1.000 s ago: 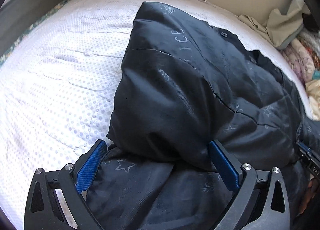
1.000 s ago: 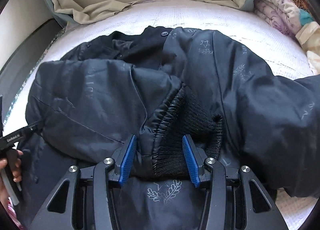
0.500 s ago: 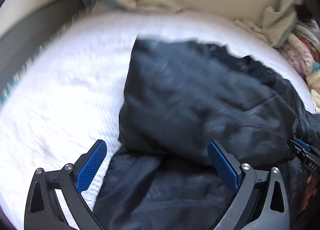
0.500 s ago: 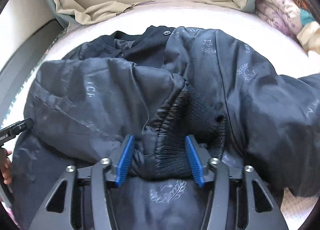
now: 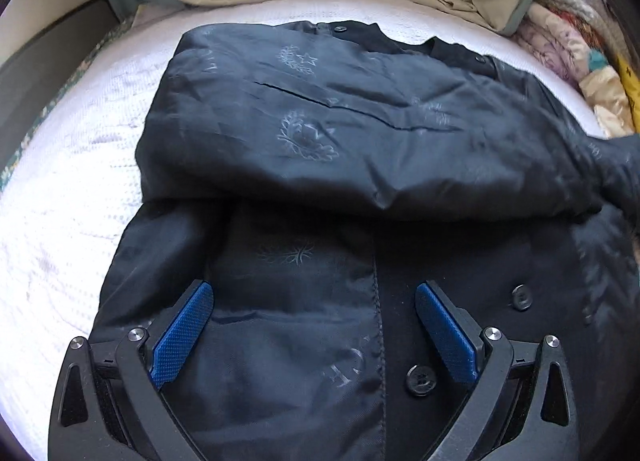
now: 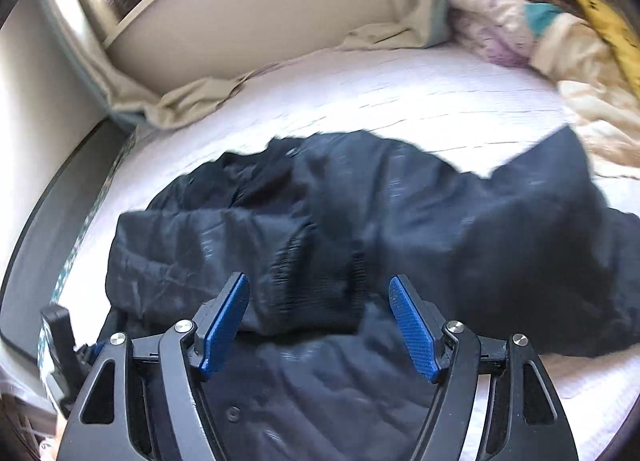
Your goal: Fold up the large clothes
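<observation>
Both grippers now stand spread with nothing between their pads. A second ago the right gripper (image 6: 320, 325) was clamped on the knit cuff (image 6: 320, 285) of the sleeve, and half a second ago it still had it; now its jaws are wide and the cuff lies just ahead of them on the jacket (image 5: 312, 133), released. The right view is smeared with motion, so I judge the gripper is pulling back from the drop, though the blur hides detail.

The left gripper (image 5: 316, 329) was already spread in the earlier pictures, sitting low against the jacket's left edge with a bulge of cloth between its pads. It has since swung toward the middle and looks down on the button placket (image 5: 420, 377), with two buttons near its right pad. It touches no cloth that I can see.

The jacket lies on the white mattress (image 5: 60, 221), collar toward the far wall. One sleeve (image 5: 360, 129) is folded across the chest from left to right and stays flat there. The other sleeve (image 6: 552, 253) sticks out to the right, unfolded, reaching toward the bedding pile (image 6: 540, 33).

My reading: the first sleeve fold is finished and let go, so the task is perhaps a third done. The next grasp likely goes to the loose right-hand sleeve, then the body gets folded up. The slick shell may slide as that happens and undo the laid sleeve.
</observation>
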Available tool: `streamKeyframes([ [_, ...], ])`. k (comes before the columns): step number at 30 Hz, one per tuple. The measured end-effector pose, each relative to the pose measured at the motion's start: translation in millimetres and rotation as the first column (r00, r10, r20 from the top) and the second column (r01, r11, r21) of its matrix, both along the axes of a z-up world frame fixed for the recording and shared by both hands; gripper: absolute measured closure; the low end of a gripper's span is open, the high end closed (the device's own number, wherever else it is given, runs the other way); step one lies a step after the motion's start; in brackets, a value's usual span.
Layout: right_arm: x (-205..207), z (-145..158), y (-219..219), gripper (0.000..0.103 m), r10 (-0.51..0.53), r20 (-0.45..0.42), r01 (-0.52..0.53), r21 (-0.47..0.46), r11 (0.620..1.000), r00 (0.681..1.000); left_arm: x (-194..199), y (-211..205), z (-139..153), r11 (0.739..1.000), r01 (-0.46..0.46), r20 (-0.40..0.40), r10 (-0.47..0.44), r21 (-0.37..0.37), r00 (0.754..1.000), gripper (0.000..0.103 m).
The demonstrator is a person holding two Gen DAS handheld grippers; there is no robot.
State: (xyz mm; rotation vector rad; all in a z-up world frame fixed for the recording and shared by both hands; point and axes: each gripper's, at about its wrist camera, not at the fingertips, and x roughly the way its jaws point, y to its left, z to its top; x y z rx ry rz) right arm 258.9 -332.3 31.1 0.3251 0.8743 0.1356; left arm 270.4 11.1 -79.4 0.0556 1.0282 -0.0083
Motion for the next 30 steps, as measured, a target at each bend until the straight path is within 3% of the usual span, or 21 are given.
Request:
streamKeyframes([
  [3,-11,5,-27,0.031,-0.059,0.008,0.060,-0.009,0.998,0.998,-2,-4,-4,1.000,0.003,0.022,-0.004,0.021,1.000,0.000],
  [7,-25,11,-71,0.028,-0.164,0.008,0.164,0.008,0.986,0.986,-3,0,-7,1.000,-0.002,0.041,0.002,-0.007,0.999,0.000],
  [12,-51,15,-150,0.028,-0.352,-0.022,0.353,0.088,0.932,0.936,-7,0,-8,1.000,-0.003,0.060,0.003,-0.006,0.998,0.000],
  [19,-110,1,-264,0.028,-0.585,-0.098,0.589,0.246,0.770,0.805,-8,0,-9,1.000,-0.007,0.062,0.007,-0.009,0.998,0.000],
  [23,-139,-32,-310,0.028,-0.672,-0.221,0.703,0.331,0.630,0.707,-8,-1,-9,1.000,-0.007,0.064,0.008,-0.006,0.998,0.000],
  [26,-147,-59,-322,0.028,-0.690,-0.314,0.755,0.355,0.552,0.652,-8,-1,-9,1.000,-0.007,0.064,0.008,-0.006,0.998,0.000],
  [30,-148,-88,-330,0.028,-0.679,-0.351,0.747,0.476,0.464,0.645,-8,-1,-9,1.000,-0.008,0.064,0.008,-0.007,0.998,0.000],
])
